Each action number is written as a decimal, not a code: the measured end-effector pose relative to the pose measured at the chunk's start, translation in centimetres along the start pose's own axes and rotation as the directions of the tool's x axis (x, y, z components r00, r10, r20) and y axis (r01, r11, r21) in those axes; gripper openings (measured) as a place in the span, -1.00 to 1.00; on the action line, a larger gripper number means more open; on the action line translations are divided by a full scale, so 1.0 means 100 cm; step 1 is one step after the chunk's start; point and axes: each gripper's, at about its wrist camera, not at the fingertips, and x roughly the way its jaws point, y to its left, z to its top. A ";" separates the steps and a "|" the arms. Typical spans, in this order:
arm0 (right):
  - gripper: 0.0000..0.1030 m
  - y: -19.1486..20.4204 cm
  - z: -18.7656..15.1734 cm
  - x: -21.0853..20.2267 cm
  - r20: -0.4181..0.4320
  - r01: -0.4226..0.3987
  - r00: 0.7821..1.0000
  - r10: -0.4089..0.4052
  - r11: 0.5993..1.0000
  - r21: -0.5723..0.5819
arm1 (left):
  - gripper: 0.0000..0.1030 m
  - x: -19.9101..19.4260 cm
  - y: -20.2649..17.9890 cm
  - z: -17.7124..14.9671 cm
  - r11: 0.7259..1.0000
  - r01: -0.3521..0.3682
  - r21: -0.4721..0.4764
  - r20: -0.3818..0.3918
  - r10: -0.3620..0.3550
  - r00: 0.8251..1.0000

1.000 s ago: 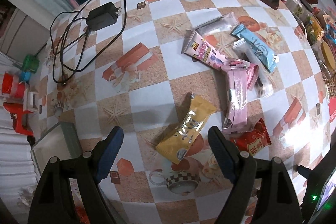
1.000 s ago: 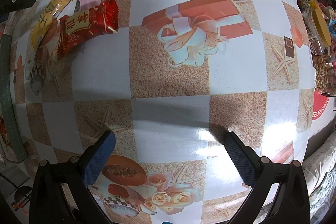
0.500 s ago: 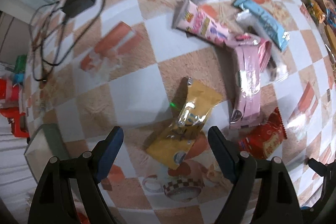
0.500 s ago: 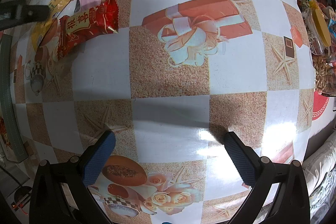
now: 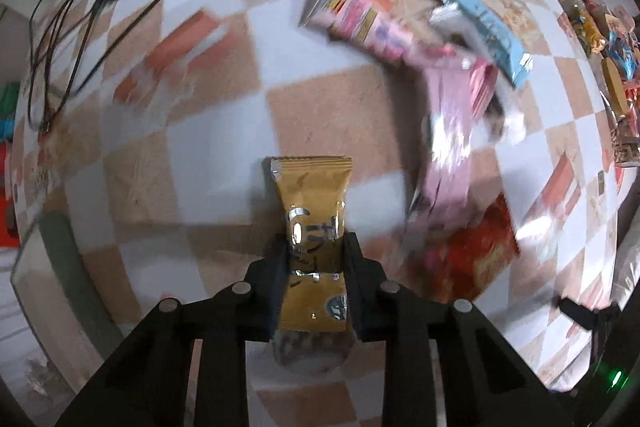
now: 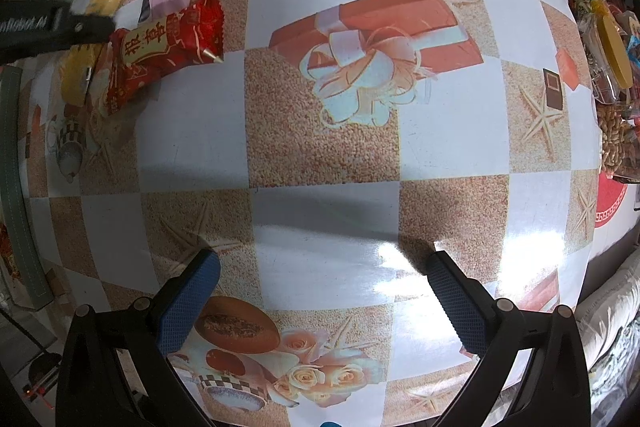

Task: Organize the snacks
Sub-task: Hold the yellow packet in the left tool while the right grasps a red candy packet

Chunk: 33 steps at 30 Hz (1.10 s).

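While the yellow snack packet [image 5: 312, 227] sits pinched lengthwise between its fingers, the left gripper [image 5: 313, 251] is clamped on it above the checkered desk [image 5: 224, 131]. Just to its right lie a red packet [image 5: 476, 259] and a pink one [image 5: 452, 147]. Over bare desk, the right gripper [image 6: 322, 291] hangs with fingers wide apart.

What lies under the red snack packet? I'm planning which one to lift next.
In the right wrist view, the red snack packet overlaps the yellow snack packet held by the left hand-held gripper. What its middle covers cannot be seen.
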 end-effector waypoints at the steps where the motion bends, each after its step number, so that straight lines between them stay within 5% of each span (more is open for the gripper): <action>1: 1.00 0.000 0.001 0.000 -0.004 0.000 1.000 0.000 1.000 0.000 | -0.43 0.000 0.005 -0.011 1.000 0.003 -0.017 -0.012 -0.003 1.000; 6: 1.00 -0.001 0.009 0.002 -0.018 -0.001 1.000 0.001 1.000 0.000 | -0.40 -0.001 0.023 -0.064 0.997 -0.028 -0.070 -0.035 0.025 0.999; 11: 1.00 -0.002 0.028 0.006 -0.120 -0.009 0.993 0.010 1.000 0.009 | 0.06 0.000 0.034 -0.076 0.991 -0.046 -0.125 -0.050 0.040 0.998; 15: 1.00 -0.016 0.054 -0.013 -0.083 -0.215 0.968 0.237 0.953 0.214 | 0.19 -0.001 0.037 -0.072 0.990 -0.046 -0.136 -0.049 0.039 0.998; 17: 1.00 -0.020 0.070 -0.026 -0.027 -0.255 0.961 0.274 0.923 0.287 | 0.26 -0.001 0.039 -0.070 0.989 -0.039 -0.142 -0.056 0.032 0.998; 22: 1.00 -0.020 0.120 -0.039 0.040 -0.239 0.969 0.245 0.876 0.419 | 0.38 0.003 0.047 -0.072 0.987 -0.027 -0.156 -0.075 0.016 0.997; 30: 1.00 -0.006 0.138 -0.024 -0.038 -0.113 0.991 0.130 0.948 0.296 | 0.45 0.001 0.058 -0.085 0.985 -0.009 -0.173 -0.068 -0.003 0.998; 33: 1.00 -0.013 0.137 -0.027 -0.037 -0.180 0.978 0.204 0.925 0.334 | 0.51 0.004 0.070 -0.094 0.985 -0.009 -0.173 -0.062 -0.001 0.998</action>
